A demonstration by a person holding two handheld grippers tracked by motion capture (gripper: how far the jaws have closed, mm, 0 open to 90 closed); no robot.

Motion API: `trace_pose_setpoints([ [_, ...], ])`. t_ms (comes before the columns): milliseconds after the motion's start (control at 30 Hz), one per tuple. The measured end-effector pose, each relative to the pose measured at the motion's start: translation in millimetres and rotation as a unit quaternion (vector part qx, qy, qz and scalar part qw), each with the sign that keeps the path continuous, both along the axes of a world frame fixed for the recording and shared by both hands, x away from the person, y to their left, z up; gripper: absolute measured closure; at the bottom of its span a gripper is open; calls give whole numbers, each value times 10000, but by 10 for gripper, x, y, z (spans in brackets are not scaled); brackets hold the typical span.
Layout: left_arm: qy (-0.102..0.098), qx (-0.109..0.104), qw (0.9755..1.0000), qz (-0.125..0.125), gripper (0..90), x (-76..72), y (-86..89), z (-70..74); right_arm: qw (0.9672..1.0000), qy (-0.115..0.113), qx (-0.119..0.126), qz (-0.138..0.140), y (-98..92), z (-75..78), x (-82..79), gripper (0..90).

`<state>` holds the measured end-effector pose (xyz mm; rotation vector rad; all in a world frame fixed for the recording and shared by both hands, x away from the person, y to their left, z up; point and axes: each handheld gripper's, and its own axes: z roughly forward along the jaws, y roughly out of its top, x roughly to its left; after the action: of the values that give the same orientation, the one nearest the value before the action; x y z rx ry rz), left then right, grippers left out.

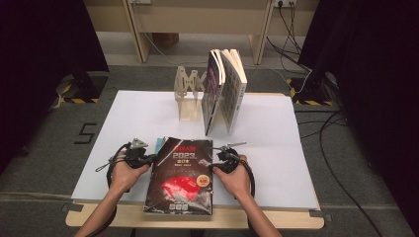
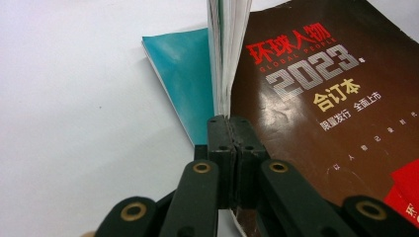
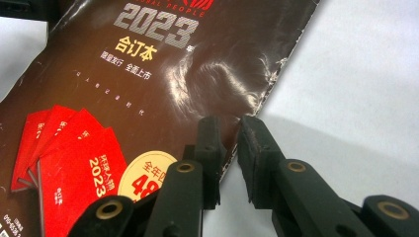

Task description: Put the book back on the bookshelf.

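Observation:
A thick dark book [image 1: 180,177] with "2023" and red cards on its cover lies flat near the table's front edge. My left gripper [image 1: 150,159] is at the book's left edge. In the left gripper view its jaws [image 2: 230,121] are shut together, tips against the book's page edge [image 2: 222,49], with nothing seen between them. My right gripper [image 1: 217,159] is at the book's right edge. In the right gripper view the jaws [image 3: 230,123] stand a little apart with the worn edge of the book [image 3: 148,74] between them, held.
A thin teal booklet [image 2: 188,74] pokes out from under the book's far left corner. Behind it a wooden book stand [image 1: 189,96] holds two leaning books [image 1: 225,91]. The white tabletop [image 1: 276,148] stretches to either side. Cables lie on the floor at right.

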<state>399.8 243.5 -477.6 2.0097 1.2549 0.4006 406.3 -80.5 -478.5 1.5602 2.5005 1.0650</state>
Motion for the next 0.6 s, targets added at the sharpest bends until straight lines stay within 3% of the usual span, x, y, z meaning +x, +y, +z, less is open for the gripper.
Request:
trace_pose_setpoints([
  [600,-48,51,9998,-181,875,-178,-55,53,9999,72,10,77,-43,3,-134,805],
])
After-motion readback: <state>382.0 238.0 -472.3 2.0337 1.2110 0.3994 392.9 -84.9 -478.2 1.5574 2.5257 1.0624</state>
